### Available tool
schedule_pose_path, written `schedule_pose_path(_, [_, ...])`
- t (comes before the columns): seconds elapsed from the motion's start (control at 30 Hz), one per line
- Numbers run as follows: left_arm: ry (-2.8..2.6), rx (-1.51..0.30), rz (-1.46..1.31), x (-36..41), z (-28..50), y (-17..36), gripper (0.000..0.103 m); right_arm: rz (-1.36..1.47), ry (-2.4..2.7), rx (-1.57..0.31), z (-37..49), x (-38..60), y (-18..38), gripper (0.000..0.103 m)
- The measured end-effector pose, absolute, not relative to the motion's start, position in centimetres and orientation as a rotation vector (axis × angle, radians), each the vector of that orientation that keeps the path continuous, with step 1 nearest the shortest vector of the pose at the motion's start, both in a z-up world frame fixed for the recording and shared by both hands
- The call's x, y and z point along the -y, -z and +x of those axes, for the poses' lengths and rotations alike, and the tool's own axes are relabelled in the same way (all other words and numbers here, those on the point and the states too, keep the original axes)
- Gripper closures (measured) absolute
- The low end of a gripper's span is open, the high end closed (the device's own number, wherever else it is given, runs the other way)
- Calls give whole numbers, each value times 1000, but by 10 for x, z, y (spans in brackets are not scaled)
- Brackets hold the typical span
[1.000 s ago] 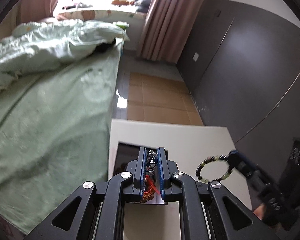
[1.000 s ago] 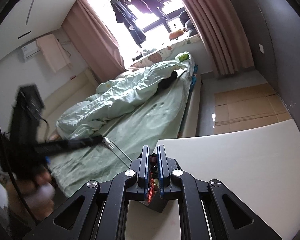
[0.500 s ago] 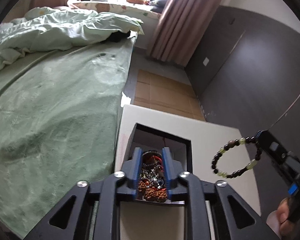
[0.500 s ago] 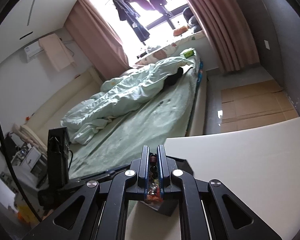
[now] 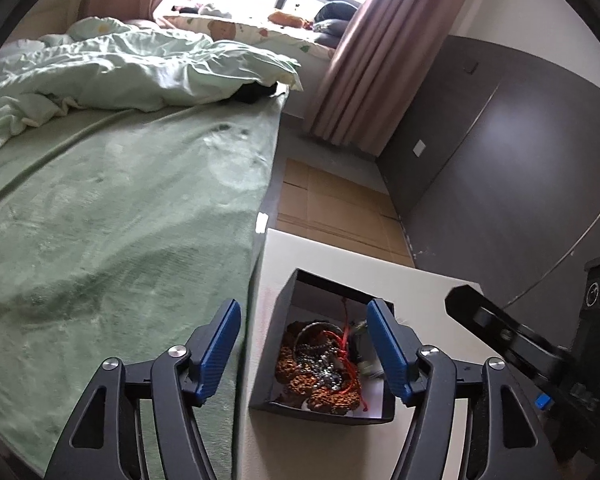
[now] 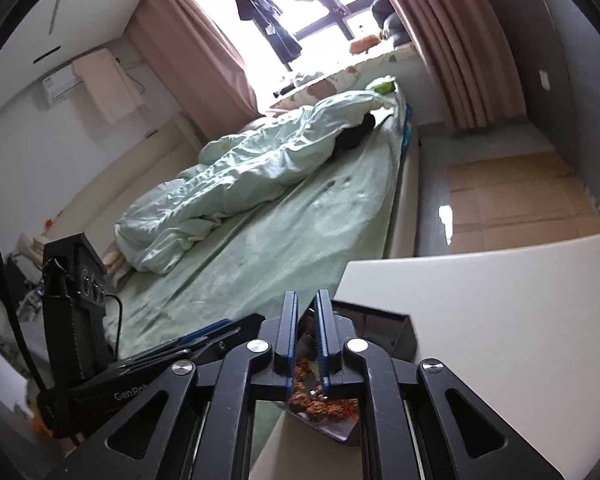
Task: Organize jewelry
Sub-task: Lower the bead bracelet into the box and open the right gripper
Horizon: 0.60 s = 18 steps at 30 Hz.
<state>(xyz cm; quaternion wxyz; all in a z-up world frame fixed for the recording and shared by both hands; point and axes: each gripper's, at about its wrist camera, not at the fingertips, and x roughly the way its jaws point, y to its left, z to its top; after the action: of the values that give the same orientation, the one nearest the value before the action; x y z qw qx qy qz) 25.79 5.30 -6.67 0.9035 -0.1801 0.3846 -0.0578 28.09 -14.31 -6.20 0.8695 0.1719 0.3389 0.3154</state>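
Note:
A black jewelry box [image 5: 278, 320] stands near the left edge of the white table [image 5: 420, 280]. It holds a pile of brown bead strands, silver chains and red cord [image 5: 324, 368]. My left gripper [image 5: 304, 348] is wide open and empty, its blue fingers [image 5: 218, 344] straddling the box's left side. My right gripper [image 6: 306, 338] hovers over the box [image 6: 388, 328] with its jaws a narrow gap apart and nothing visible between them. The beaded bracelet cannot be made out; something pale green lies in the box by the left gripper's right finger. The right gripper's body [image 5: 500, 332] shows at the right in the left wrist view.
A bed with a green sheet [image 5: 120, 220] and rumpled duvet [image 5: 132, 72] runs along the table's left. Cardboard sheets [image 5: 332, 204] cover the floor beyond the table. A dark wall [image 5: 500, 160] stands on the right. The left gripper's body [image 6: 76, 300] shows at left in the right wrist view.
My left gripper opened wide and dropped its tangle of beads into the box. My right gripper carried the beaded bracelet over the box; the bracelet is no longer in its jaws.

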Motion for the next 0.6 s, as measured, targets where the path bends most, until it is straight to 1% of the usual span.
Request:
schedule_pose_path(0.03, [117, -791, -374, -54, 257, 66, 31, 381, -672, -719, 282, 144, 63, 65])
schedule_pose_path(0.07, [114, -787, -374, -55, 256, 66, 30, 397, -678, -716, 280, 145, 63, 55])
schedule_pose_path(0.23, [96, -765, -374, -58, 250, 62, 26, 414, -675, -713, 273, 154, 63, 55])
schedule_pose_path(0.27, [89, -761, -373, -58, 249, 61, 24, 417, -668, -717, 272, 156, 64, 55])
schedule_pose_path(0.33, [80, -751, -373, -58, 246, 60, 14, 423, -645, -740, 270, 163, 67, 55])
schedule_pose_path(0.43, [89, -742, -344, -52, 240, 54, 10, 421, -627, -762, 266, 173, 68, 54])
schedule_pose_path(0.5, [97, -744, -322, -47, 235, 51, 9, 413, -616, -785, 265, 176, 68, 42])
schedule_pose_path(0.53, [106, -748, -316, -45, 232, 49, 9, 404, -609, -794, 263, 178, 67, 34])
schedule_pose_path(0.57, [115, -753, -308, -42, 228, 47, 8, 391, -604, -800, 260, 180, 66, 30])
schedule_pose_path(0.6, [120, -758, -299, -40, 226, 46, 8, 383, -607, -805, 258, 181, 65, 30])
